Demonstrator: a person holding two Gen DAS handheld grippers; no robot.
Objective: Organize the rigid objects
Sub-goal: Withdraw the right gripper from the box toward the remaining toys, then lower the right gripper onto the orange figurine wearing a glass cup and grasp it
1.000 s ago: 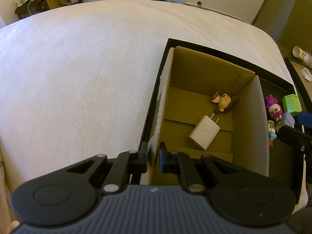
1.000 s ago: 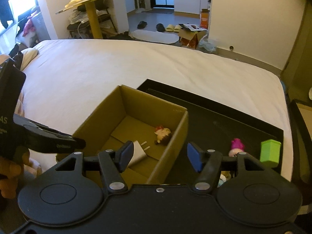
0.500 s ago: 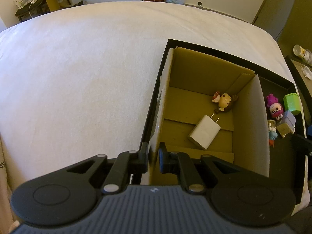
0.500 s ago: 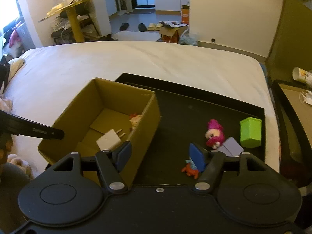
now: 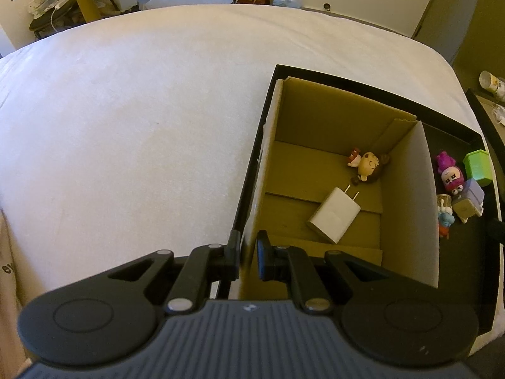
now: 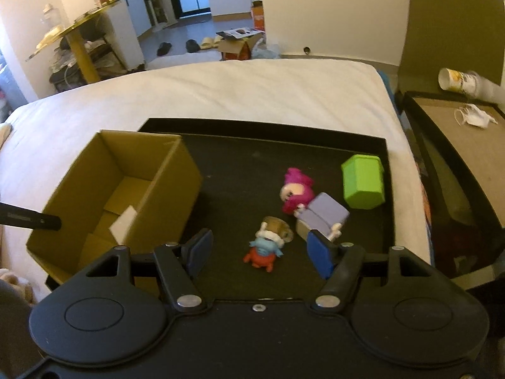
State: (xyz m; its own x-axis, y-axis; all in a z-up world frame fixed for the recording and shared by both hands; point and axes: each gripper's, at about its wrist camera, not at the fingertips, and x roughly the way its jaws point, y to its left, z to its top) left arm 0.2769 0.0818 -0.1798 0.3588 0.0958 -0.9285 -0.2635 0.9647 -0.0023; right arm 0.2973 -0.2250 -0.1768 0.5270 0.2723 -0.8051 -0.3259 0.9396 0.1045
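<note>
Cardboard box (image 5: 265, 170) wall is clamped by left gripper (image 5: 248, 257), lower centre; right gripper (image 6: 257, 252) is held half-open, just widened, empty, over blue-orange figurine (image 6: 265, 249).

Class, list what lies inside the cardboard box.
Inside the cardboard box: a white charger plug and a brown-haired doll figure. The near wall hides the floor strip directly behind it.

Inside cardboard box (image 5: 344, 120): one white charger (image 5: 334, 215), one doll figure (image 5: 367, 166). Right of box: three small figures, one green container (image 6: 363, 181).
</note>
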